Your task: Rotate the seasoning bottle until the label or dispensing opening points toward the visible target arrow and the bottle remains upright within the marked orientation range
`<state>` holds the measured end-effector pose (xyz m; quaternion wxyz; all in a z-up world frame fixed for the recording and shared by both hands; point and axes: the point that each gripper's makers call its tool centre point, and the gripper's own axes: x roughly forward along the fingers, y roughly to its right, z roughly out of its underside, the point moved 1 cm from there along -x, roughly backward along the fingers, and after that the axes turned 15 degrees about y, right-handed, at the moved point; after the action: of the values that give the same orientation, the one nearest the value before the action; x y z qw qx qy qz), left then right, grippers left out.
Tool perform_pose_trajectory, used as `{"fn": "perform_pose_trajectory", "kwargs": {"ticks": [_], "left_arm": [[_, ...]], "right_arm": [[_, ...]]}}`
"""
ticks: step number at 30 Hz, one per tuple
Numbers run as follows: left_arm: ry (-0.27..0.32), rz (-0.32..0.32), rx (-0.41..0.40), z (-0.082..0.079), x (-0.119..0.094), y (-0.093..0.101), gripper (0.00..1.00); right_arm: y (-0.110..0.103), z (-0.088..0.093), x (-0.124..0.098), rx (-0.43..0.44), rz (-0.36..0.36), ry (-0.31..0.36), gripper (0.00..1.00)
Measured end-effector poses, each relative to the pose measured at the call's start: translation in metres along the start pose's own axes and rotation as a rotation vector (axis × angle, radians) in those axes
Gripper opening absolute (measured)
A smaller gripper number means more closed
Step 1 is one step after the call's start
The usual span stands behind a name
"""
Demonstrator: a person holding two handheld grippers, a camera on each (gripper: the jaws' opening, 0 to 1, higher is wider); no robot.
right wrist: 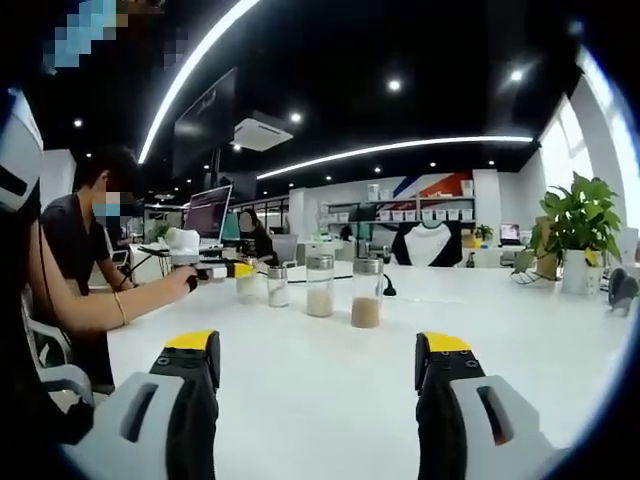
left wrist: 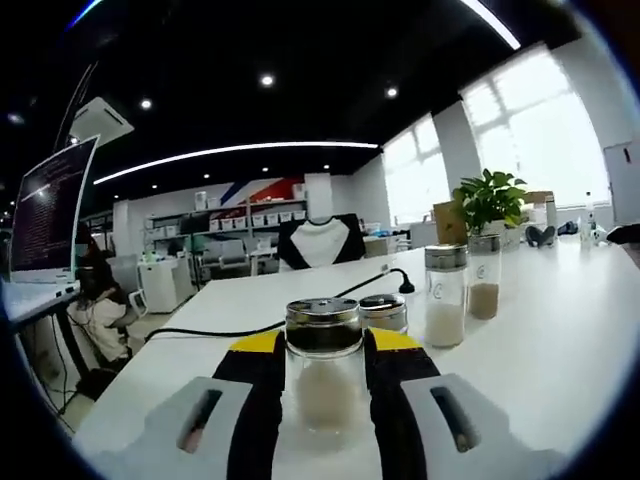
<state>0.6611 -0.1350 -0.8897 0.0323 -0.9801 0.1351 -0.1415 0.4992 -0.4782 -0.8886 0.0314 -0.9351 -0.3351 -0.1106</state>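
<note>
The right gripper (right wrist: 318,362) hangs over the white worktop (right wrist: 330,400), its yellow-tipped fingers (right wrist: 192,342) spread wide with nothing between them. Toward the far edge, four seasoning bottles stand upright in a row. The left gripper (right wrist: 222,271) reaches the leftmost bottle (right wrist: 246,283); the rightmost bottle (right wrist: 366,293) holds brown powder. A potted plant (right wrist: 577,230) stands near the far right edge.

Left tongs (left wrist: 325,372) clamped together; right tongs (right wrist: 318,368) spread wide apart.
</note>
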Motion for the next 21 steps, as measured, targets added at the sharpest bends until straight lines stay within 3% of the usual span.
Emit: {"fn": "perform_pose_trajectory", "kwargs": {"ticks": [8, 21], "left_arm": [[0.001, 0.021, -0.016, -0.003, -0.002, 0.009, 0.33], [0.022, 0.076, -0.031, -0.019, -0.022, 0.029, 0.33]], "right_arm": [[-0.002, -0.001, -0.003, 0.005, -0.007, 0.009, 0.8], [-0.007, -0.001, -0.007, 0.012, -0.02, 0.013, 0.8]]}}
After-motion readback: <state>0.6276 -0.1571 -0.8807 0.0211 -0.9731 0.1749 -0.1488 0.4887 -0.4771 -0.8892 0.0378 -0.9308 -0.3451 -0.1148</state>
